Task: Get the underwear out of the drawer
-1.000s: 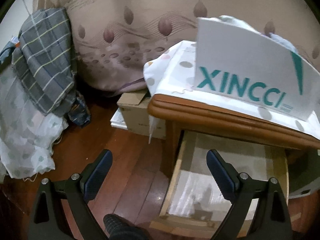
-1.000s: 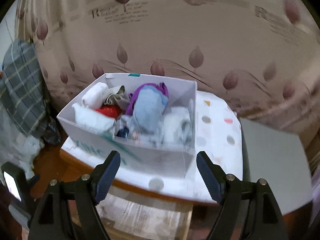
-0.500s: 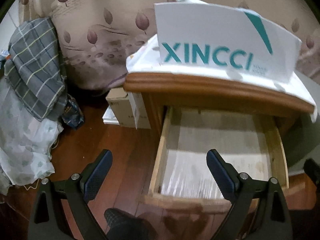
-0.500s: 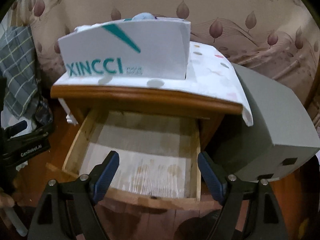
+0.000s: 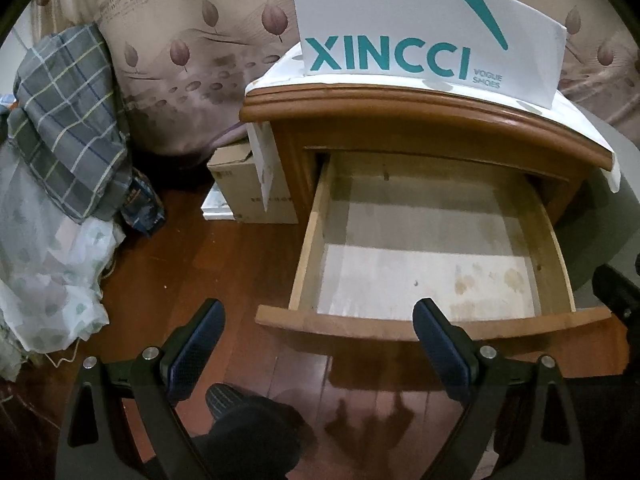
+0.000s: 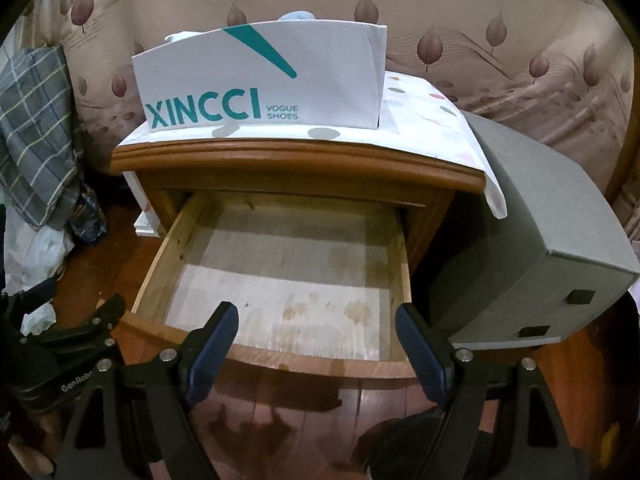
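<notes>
The wooden nightstand (image 5: 400,108) has its drawer (image 5: 310,236) pulled out. Only a pale, stained liner (image 6: 280,304) shows inside the drawer (image 6: 168,248). On the cloth-covered top stands a white XINCCI shoe box (image 6: 280,80), with a bit of light fabric (image 6: 298,16) peeking over its rim. My left gripper (image 5: 316,312) hangs open above the floor, just in front of the drawer's left front corner. My right gripper (image 6: 316,314) is open over the drawer's front edge, with nothing between its fingers. In the right wrist view the left gripper (image 6: 52,344) shows at the lower left.
A grey box (image 6: 540,240) stands right of the nightstand. Left of it are a cardboard box (image 5: 248,192), a plaid cloth (image 5: 64,120) and a pale sheet (image 5: 40,260). A person's dark-socked foot (image 5: 248,420) rests on the wooden floor (image 5: 200,248).
Both grippers have sunk and now face the open drawer. The right one looked down into the shoe box before. The left one has swung towards the nightstand. Both stayed open.
</notes>
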### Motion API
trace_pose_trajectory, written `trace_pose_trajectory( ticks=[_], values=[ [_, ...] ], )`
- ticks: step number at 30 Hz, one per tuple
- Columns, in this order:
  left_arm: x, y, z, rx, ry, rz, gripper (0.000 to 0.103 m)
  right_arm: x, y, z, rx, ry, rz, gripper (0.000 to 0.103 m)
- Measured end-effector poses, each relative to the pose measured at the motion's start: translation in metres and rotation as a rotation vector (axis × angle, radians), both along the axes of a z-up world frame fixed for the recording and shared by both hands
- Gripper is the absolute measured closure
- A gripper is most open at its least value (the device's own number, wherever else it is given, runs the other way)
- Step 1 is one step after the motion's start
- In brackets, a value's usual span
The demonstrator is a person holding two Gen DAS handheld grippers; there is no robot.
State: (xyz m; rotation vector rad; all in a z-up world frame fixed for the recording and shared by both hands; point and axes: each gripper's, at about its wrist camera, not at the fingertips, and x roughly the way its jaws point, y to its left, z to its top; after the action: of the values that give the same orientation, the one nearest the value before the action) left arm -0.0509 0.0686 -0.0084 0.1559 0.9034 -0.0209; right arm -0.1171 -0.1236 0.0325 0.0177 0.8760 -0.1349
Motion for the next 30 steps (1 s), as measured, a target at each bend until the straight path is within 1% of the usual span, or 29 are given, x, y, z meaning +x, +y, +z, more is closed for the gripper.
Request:
trace_pose_trajectory(
  ticks=[5, 8, 12, 19, 23, 30],
  values=[
    [-0.002, -0.005, -0.001, 0.046, -0.011, -0.01, 0.009, -0.004, 0.001, -0.004, 0.004, 0.009, -0.002, 0.02],
    [-0.001, -0.006, -0.002, 0.031, -0.004, -0.009, 0.009, -0.005, 0.001, -0.003, -0.001, 0.006, -0.005, 0.02],
    [0.001, -0.009, -0.002, 0.019, 0.007, -0.017, 0.009, -0.006, 0.003, -0.004, -0.035, 0.008, -0.002, 0.02],
    [-0.001, -0.01, -0.003, 0.007, 0.015, -0.038, 0.009, -0.008, 0.006, -0.007, -0.036, 0.021, 0.003, 0.02],
    [-0.002, -0.013, -0.004, 0.017, 0.011, -0.047, 0.009, -0.009, 0.006, -0.006, -0.036, 0.021, 0.002, 0.02],
    [-0.001, -0.014, -0.004, 0.001, 0.02, -0.057, 0.009, -0.01, 0.004, -0.01, -0.033, 0.027, -0.013, 0.02]
  ],
)
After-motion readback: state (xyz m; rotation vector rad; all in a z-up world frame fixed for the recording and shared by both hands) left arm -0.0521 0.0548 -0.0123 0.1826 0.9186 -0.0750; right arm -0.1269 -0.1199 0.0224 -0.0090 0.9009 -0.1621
